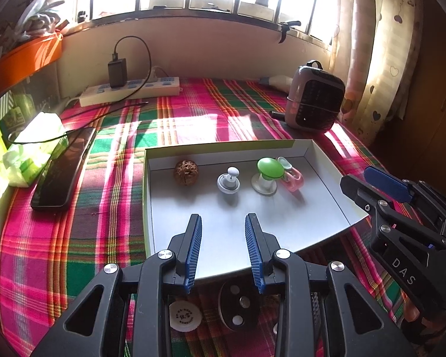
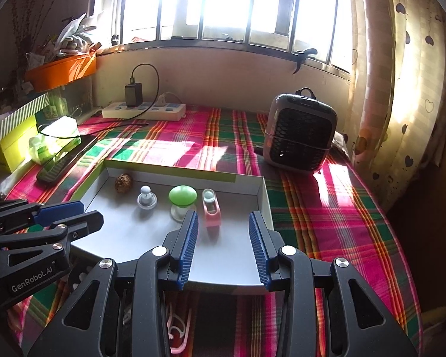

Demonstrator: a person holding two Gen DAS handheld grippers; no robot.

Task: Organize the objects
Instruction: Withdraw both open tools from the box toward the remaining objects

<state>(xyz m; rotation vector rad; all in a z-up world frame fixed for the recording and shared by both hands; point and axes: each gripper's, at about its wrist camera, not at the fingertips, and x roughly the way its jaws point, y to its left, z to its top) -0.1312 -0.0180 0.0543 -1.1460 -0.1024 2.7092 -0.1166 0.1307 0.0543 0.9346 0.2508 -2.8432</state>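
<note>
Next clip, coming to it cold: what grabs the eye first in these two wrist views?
The shallow white tray on the pink-and-green plaid cloth stands out, with four small things lined along its far side: a brown walnut, a white knob, a green-capped piece and a pink clip. Both the left gripper and right gripper hover open and empty over its near edge. Behind, a grey heater sits under the glaring window.

- white disc (image 1: 183,316) under left tool (image 1: 223,250), print too small to read
- pink hanger (image 2: 178,330) mostly hidden behind right tool (image 2: 223,248)
- box (image 1: 193,267) near edge covered
</note>
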